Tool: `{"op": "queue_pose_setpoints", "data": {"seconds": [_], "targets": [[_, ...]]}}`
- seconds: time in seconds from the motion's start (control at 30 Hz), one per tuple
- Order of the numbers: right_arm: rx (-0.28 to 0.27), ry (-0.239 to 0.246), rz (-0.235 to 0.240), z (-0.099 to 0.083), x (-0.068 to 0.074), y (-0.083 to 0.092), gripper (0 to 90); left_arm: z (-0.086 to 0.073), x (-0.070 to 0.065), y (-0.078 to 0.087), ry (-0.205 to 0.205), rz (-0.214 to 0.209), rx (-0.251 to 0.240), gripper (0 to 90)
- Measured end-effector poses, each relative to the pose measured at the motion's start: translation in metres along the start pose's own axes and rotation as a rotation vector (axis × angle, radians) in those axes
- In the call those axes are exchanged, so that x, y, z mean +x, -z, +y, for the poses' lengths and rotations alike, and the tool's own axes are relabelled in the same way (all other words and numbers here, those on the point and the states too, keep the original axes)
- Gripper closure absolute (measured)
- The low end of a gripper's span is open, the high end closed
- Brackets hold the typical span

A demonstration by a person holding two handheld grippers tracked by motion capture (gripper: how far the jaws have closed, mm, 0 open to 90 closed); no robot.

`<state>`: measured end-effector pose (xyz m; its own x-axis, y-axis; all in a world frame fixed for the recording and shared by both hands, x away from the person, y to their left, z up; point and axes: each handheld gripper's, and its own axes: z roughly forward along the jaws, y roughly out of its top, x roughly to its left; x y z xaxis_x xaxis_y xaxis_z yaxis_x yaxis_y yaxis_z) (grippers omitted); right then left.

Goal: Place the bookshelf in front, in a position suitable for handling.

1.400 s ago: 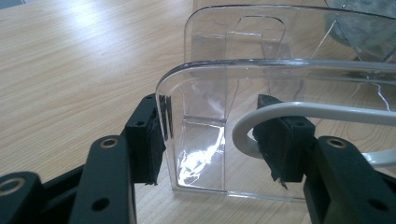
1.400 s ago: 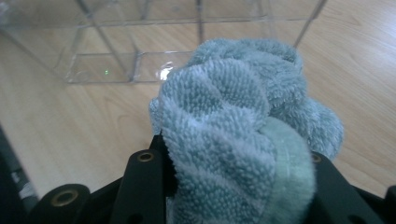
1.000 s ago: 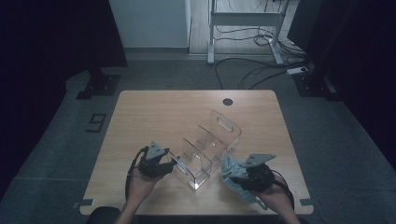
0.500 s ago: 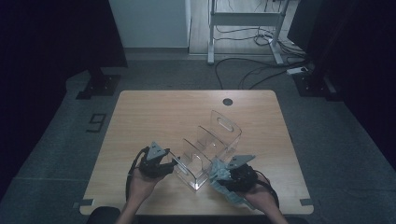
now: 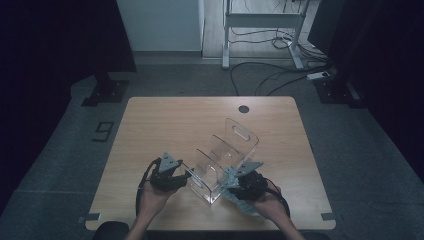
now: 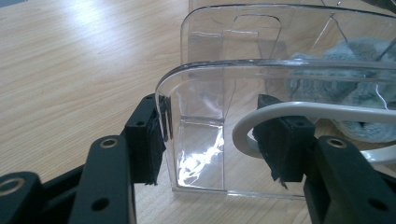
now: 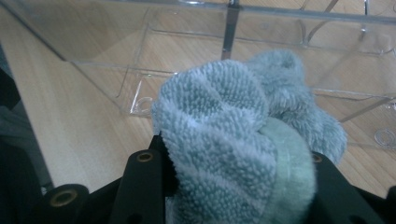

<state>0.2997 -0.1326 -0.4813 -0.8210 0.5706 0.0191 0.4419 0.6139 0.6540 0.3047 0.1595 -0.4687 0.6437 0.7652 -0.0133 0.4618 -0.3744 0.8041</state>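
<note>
Left gripper (image 6: 210, 140) clamped on near end wall of clear acrylic divided organizer (image 6: 280, 79). Right gripper (image 7: 238, 186) grasping bunched grey-green terry cloth (image 7: 233, 154), just beside organizer's side, above wooden counter (image 5: 165, 125).

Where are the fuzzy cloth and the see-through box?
cloth (image 7: 224, 140), right gripper view, on its bunched terry middle.
clear box (image 6: 201, 135), left gripper view, on its near end wall.

A wooden table (image 5: 165, 120) with a round grommet hole (image 5: 243, 108); cables (image 5: 260, 75) lie beyond.
</note>
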Motion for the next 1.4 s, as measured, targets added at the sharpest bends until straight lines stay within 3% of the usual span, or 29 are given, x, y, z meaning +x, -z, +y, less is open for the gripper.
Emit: {"op": "queue_pose_setpoints", "data": {"seconds": [0.8,1.0,1.4], "targets": [[0.072,-0.006,-0.016,-0.003,-0.005,-0.032,59.2,0.0,0.002,-0.001,0.013,0.015,-0.006,45.4],[0.063,-0.006,-0.012,-0.004,-0.005,-0.025,60.4,0.0,0.002,-0.001,0.016,0.018,-0.009,45.4],[0.013,-0.006,-0.016,-0.01,-0.006,0.018,63.3,0.0,0.003,-0.001,0.016,0.021,-0.006,45.4]]}}
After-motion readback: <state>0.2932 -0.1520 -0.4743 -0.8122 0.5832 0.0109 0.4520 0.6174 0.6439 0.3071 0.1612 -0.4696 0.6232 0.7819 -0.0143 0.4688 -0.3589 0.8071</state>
